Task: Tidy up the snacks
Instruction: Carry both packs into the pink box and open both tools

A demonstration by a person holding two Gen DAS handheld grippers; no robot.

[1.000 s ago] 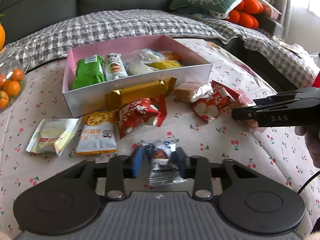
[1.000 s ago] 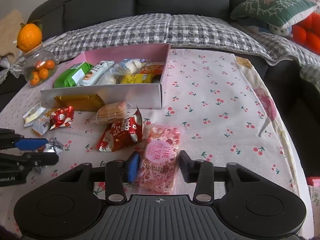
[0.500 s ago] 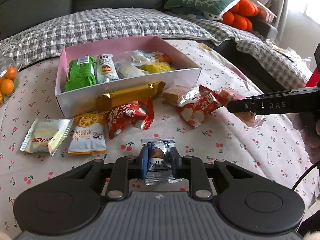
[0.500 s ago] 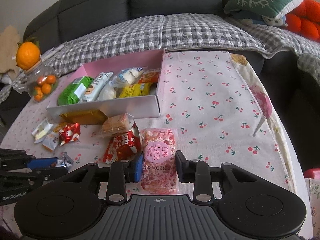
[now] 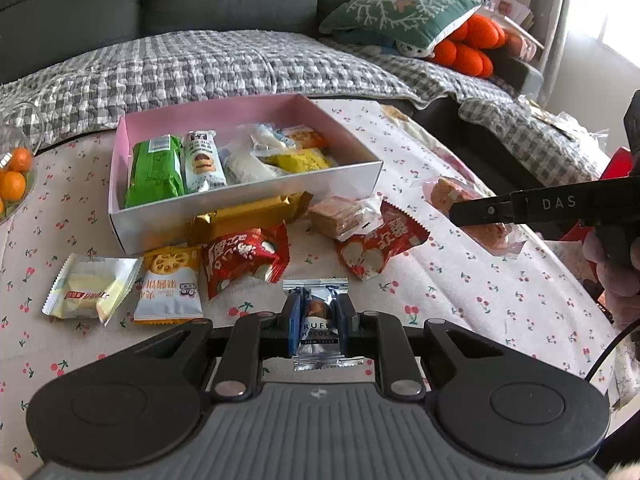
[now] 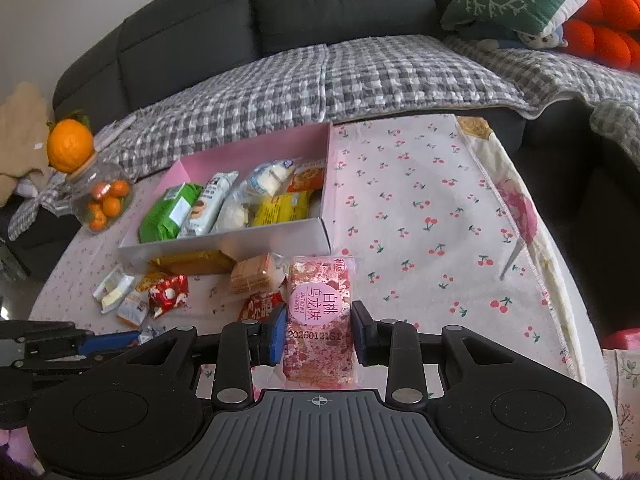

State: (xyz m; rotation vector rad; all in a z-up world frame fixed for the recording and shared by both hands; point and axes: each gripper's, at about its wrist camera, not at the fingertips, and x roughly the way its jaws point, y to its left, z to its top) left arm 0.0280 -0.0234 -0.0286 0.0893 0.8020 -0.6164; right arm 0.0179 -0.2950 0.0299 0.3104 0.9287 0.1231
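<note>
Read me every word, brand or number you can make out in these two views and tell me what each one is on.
"RUFF", "HOCOLA": silver chocolate packet clamped in the left gripper; edges hidden by its pads.
"DAS": finger of the right gripper, left wrist view.
"白桃乌龙味" and "2026012": pink snack packet held in the right gripper; the trailing characters are unclear.
Print on the packets in the pink box and on the table: too small or blurred.

Glossy foil chocolate wrapper (image 5: 318, 322), seemingly
</note>
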